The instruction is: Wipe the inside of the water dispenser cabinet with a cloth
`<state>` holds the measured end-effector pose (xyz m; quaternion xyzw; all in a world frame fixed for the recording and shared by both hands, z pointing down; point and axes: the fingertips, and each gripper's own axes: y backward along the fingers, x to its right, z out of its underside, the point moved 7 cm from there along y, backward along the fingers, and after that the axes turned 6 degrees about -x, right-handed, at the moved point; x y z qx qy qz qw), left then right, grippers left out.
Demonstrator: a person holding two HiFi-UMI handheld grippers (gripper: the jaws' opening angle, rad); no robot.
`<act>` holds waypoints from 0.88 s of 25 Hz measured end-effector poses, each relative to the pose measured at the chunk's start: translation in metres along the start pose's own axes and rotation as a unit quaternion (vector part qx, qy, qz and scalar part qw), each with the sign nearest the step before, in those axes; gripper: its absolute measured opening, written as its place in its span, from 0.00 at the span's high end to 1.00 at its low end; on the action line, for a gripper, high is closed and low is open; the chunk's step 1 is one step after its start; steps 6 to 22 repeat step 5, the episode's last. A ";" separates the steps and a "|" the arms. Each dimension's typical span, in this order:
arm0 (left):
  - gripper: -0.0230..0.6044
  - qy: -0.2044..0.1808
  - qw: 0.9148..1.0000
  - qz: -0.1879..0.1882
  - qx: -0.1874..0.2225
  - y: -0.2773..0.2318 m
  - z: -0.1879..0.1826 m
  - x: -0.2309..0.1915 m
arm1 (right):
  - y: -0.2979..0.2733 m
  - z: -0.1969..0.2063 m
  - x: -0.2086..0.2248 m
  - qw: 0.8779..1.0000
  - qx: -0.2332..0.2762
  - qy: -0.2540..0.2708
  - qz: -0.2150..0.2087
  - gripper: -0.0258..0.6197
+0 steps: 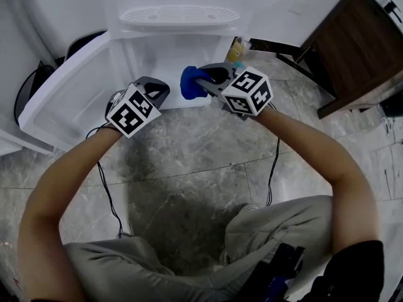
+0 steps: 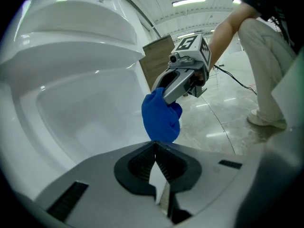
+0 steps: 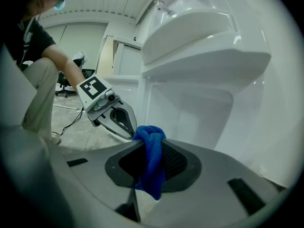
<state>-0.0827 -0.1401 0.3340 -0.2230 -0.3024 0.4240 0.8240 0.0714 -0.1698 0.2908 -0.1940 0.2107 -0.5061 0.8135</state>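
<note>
A: Head view. Your left gripper (image 1: pixel 158 88) hovers at the open water dispenser cabinet (image 1: pixel 170 65), its jaws pressed together and holding nothing.

B: Beside it, your right gripper (image 1: pixel 203 79) is clamped on a bunched blue cloth (image 1: pixel 190 85), its jaws parted only by the wad. The cloth sits at the cabinet's lower front edge. The two grippers are near each other but not touching.

A: The cabinet door (image 1: pixel 63 102) stands swung wide at the picture's left. The white drip tray (image 1: pixel 179 14) juts out above the opening. A dark wooden cabinet (image 1: pixel 356 43) stands to the right on the marble floor (image 1: pixel 208 162), and a black cable (image 1: pixel 107 190) trails across the floor below your left arm.

B: Left gripper view. Your jaws meet tip to tip with nothing between them. Ahead, the right gripper holds the cloth in a lump before the cabinet's white hollow. Whether it touches the wall cannot be told.

A: Your right forearm (image 2: pixel 228 27) and trouser leg (image 2: pixel 266 70) fill that view's right side.

B: Right gripper view. The cloth is pinched between your jaws, folded over their tips and drooping through the gap.

A: The left gripper points in from the left, its tip just beside the cloth. The white recess opens behind, under the dispenser's overhang.
</note>
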 end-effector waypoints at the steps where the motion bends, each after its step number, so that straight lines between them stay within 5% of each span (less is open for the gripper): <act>1: 0.95 0.005 1.000 0.000 0.001 0.000 -0.001 0.000 | -0.001 -0.002 -0.001 1.000 0.001 0.003 -0.002 0.87; 5: 0.95 0.036 0.999 0.006 0.017 0.001 -0.008 0.001 | -0.006 -0.009 -0.003 1.000 0.003 0.012 -0.008 0.87; 22: 0.95 0.036 0.999 0.006 0.017 0.001 -0.008 0.001 | -0.006 -0.009 -0.003 1.000 0.003 0.012 -0.008 0.87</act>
